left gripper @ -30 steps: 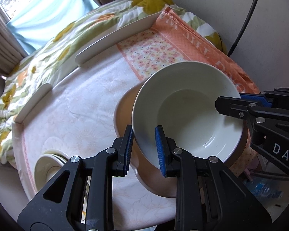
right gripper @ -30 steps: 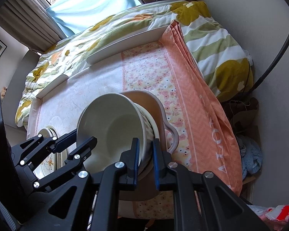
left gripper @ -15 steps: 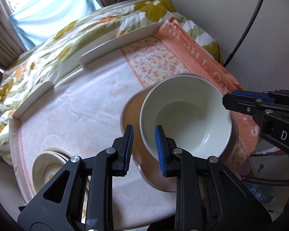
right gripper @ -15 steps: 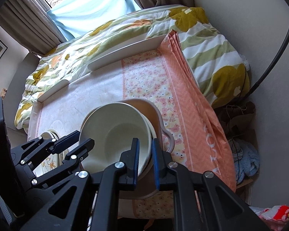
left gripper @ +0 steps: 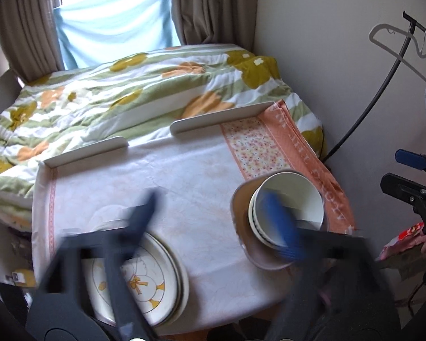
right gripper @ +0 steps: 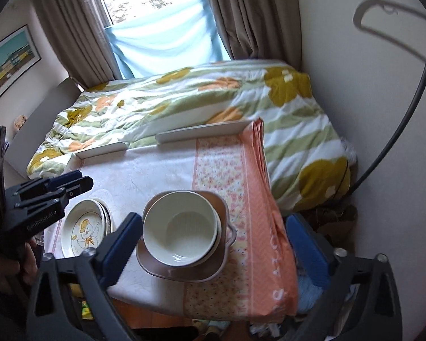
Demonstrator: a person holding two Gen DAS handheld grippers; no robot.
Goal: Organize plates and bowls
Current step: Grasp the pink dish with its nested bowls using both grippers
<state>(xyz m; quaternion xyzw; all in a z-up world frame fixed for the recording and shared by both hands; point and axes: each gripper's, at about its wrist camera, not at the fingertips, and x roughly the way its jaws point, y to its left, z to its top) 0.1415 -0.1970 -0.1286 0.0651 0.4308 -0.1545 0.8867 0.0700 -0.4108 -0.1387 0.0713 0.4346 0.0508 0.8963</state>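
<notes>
Both the left gripper (left gripper: pixel 213 221) and right gripper (right gripper: pixel 213 241) have just spread their jaws, empty, letting go of the bowl (right gripper: pixel 181 231); it now sits nested in the bowl stack on the brown plate (right gripper: pixel 156 267) on the table (right gripper: pixel 144 176), so this placement looks done.

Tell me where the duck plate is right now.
The duck plate tops a plate stack at the table's near left corner in the right wrist view, left of the bowls on the brown dish.

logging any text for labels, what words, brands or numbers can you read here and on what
"GenRobot.AI": on the side of the left tool, right wrist view.
White lettering along the orange cloth's edge: upside down, too blurred to read.
Duck plate: a picture only, no words.
Nothing else legible.
</notes>
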